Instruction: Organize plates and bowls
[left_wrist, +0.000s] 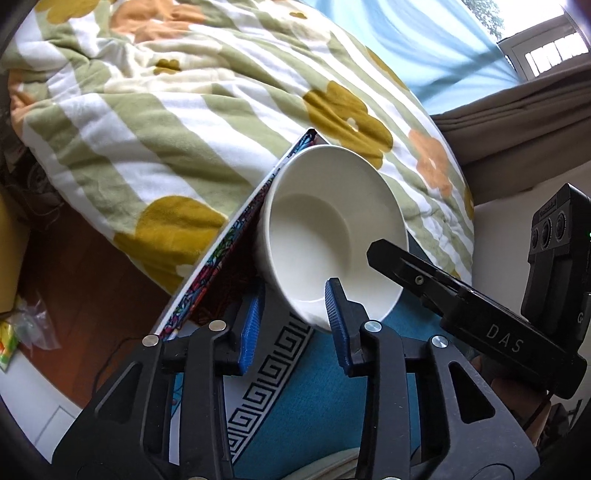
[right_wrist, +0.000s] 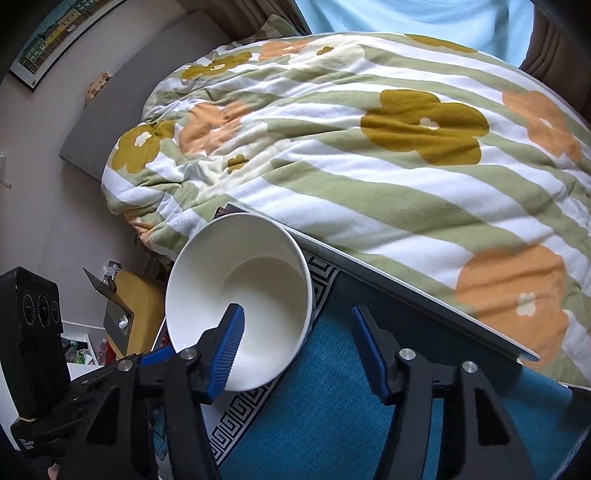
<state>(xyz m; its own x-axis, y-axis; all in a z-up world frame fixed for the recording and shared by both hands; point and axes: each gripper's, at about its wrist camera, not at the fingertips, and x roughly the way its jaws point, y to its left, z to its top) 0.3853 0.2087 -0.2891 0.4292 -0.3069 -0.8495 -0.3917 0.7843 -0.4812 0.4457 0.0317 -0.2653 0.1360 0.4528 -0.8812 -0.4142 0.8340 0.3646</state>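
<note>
While the left gripper (left_wrist: 295, 317) pinches the near wall of a white bowl (left_wrist: 325, 225) between its blue fingers (left_wrist: 338, 317), one inside the rim and one outside, the bowl hangs tilted with its empty mouth turned toward the cameras. From the right wrist view, the right gripper (right_wrist: 297, 350) stands with its fingers wide and nothing between them; its left finger (right_wrist: 229, 347) overlaps the bowl's rim, though I cannot tell whether it touches. Below the bowl lies a teal mat (right_wrist: 332, 406) with a Greek-key border, on a counter beside a bed covered by a flowered quilt (right_wrist: 369, 147). A patterned board (left_wrist: 221, 258) leans just behind the bowl. No plates or other bowls clearly show, so I judge the organizing is under way: this bowl is lifted but not yet set in place, and how much remains is hidden.
</note>
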